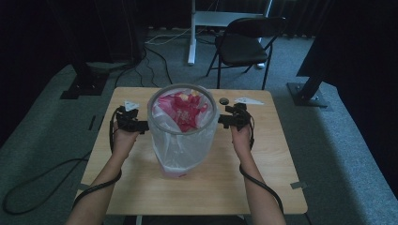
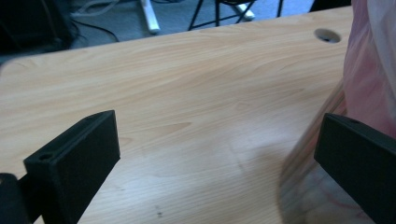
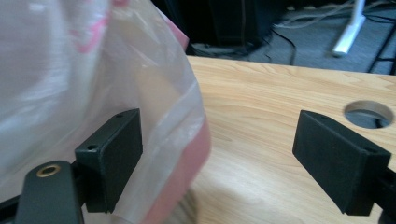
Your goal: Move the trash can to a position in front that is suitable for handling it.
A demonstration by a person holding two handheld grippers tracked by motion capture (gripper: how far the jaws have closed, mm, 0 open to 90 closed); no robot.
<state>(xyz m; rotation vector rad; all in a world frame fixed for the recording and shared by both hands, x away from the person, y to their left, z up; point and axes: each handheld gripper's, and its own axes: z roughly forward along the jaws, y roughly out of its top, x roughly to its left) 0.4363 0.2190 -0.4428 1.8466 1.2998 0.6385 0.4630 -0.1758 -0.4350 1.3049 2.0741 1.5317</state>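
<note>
Left hand [image 1: 123, 140]: coming in from the near side of the table, left of the bin, and gripping the left gripper.
Left gripper [image 1: 143, 125]: sitting level at the left flank of the bin, just below the bin's rim; in the left gripper view [image 2: 217, 161] its jaws are standing spread wide, pinching nothing, with bare wood showing between them and the clear liner hanging just in front of the right-hand jaw; whether that jaw is touching the liner I cannot tell.
Bin [image 1: 184, 136]: standing upright near the middle of the table, a little toward the far edge, between the two grippers; it is pale pink low down.
Liner [image 1: 195, 140]: a clear plastic bag draping over the bin's rim and down its outside; also showing at [image 2: 369, 60] and [image 3: 70, 70].
Pink contents [image 1: 183, 110]: lying crumpled inside the bin, below the rim.
Right gripper [image 1: 220, 121]: sitting level at the right flank of the bin, near the rim; in the right gripper view [image 3: 217, 161] its jaws are standing spread wide, clamping nothing, the left-hand jaw lying against the liner.
Right hand [image 1: 241, 136]: coming in right of the bin, gripping the right gripper.
Table [image 1: 263, 178]: light wood, carrying the bin.
Cable hole [image 1: 224, 101]: sitting in the table just right of the bin, beyond the right gripper.
</note>
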